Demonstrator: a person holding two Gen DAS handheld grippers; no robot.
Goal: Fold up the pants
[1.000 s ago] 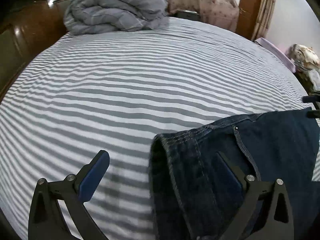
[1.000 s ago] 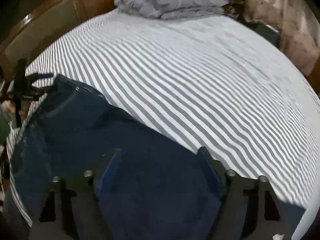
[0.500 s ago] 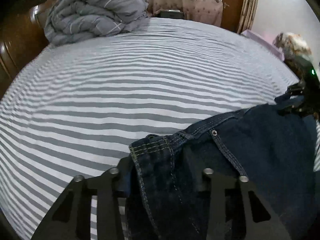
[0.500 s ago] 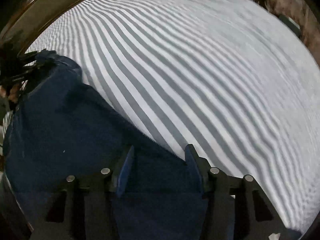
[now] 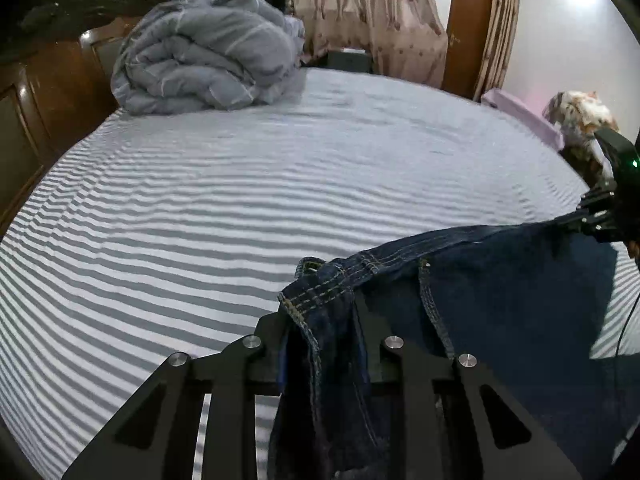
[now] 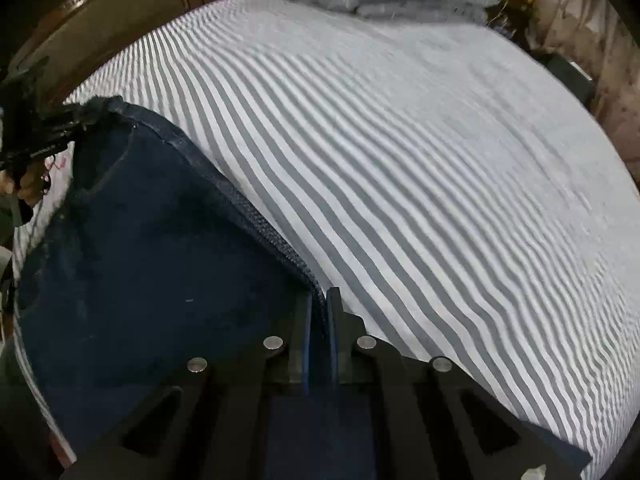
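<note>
on the bed: dark denim pants (image 5: 500, 320) lie at the near edge of the striped bed (image 5: 280, 200), far from the rolled grey duvet (image 5: 208, 52) at the headboard end.
left tool (image 5: 320, 320): clenched on the stitched waistband corner.
right tool (image 6: 320, 320): clenched on the other end of the same top edge.
long axis: the held edge runs taut from one tool to the other, parallel to the bed's near edge.
open room: bare striped sheet lies between the pants and the duvet, likely enough room to lay them out and fold.
</note>
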